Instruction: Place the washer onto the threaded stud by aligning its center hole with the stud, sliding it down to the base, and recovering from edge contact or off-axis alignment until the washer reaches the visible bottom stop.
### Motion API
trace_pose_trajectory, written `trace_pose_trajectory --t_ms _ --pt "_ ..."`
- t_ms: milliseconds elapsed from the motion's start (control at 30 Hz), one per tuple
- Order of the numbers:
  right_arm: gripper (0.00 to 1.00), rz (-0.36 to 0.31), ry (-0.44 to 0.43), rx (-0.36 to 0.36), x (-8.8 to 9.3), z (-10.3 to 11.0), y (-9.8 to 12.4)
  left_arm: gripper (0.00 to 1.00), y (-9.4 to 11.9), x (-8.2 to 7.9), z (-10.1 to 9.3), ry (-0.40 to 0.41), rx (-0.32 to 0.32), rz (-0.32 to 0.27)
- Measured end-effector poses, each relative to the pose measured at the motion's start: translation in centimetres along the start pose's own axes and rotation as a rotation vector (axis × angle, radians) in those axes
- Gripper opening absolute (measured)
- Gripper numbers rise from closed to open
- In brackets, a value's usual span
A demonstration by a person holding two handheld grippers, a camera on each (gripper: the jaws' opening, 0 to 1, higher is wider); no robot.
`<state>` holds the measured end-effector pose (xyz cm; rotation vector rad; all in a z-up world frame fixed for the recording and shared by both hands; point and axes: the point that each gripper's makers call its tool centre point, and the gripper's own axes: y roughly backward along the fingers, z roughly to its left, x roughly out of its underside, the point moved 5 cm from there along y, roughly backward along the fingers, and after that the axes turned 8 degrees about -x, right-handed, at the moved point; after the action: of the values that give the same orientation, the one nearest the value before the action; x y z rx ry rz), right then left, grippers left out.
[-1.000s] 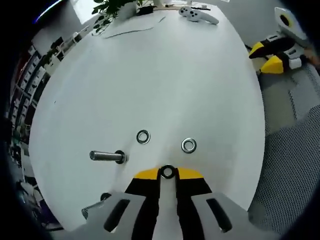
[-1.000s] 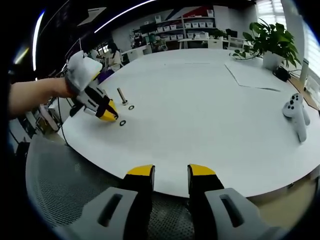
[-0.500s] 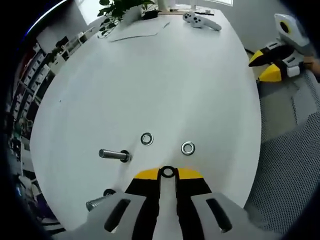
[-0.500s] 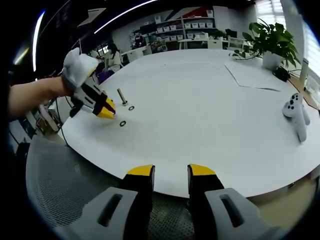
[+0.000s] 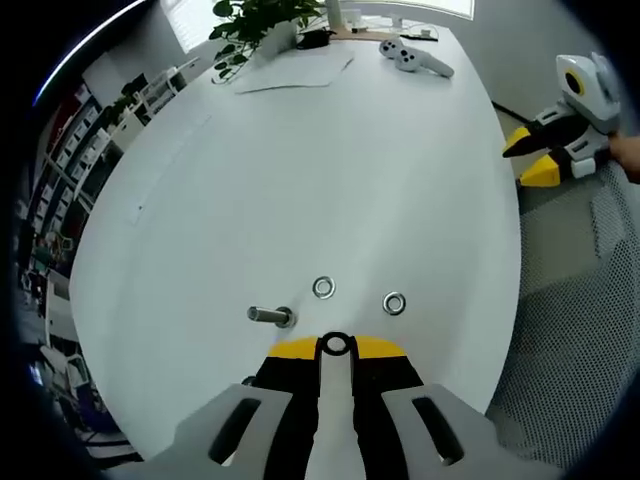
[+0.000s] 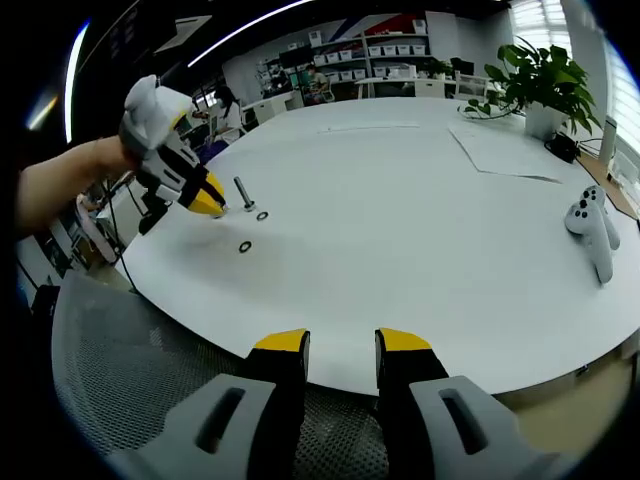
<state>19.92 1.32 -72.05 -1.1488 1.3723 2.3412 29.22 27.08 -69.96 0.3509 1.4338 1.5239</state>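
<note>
Washer pinched flat between the yellow tips of the left gripper, at lower centre of the left gripper view, jaws closed on its rim. Just above and left of it in frame, threaded stud standing on the white table, bare of any washer. Two loose washers on the tabletop: one beside the stud, another further right.

From the right gripper view, left gripper at upper left, tilted down toward the stud, gripped by a hand. Right gripper at bottom centre over the table edge, jaws apart, holding nothing. White controller at far right; potted plant behind.
</note>
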Motion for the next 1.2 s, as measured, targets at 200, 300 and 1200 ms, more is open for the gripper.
trace_pose_trajectory --t_ms 200,300,1200 --pt "0.29 0.003 -0.001 0.001 0.0 0.0 0.0 0.08 0.3 -0.5 1.2 -0.01 -0.014 -0.002" --pt "0.29 0.004 -0.001 0.002 0.0 0.0 0.0 0.08 0.3 -0.9 2.0 -0.018 -0.027 -0.007" --pt "0.29 -0.003 -0.008 0.005 0.0 -0.1 0.0 0.08 -1.1 -1.7 4.4 -0.055 -0.042 0.029"
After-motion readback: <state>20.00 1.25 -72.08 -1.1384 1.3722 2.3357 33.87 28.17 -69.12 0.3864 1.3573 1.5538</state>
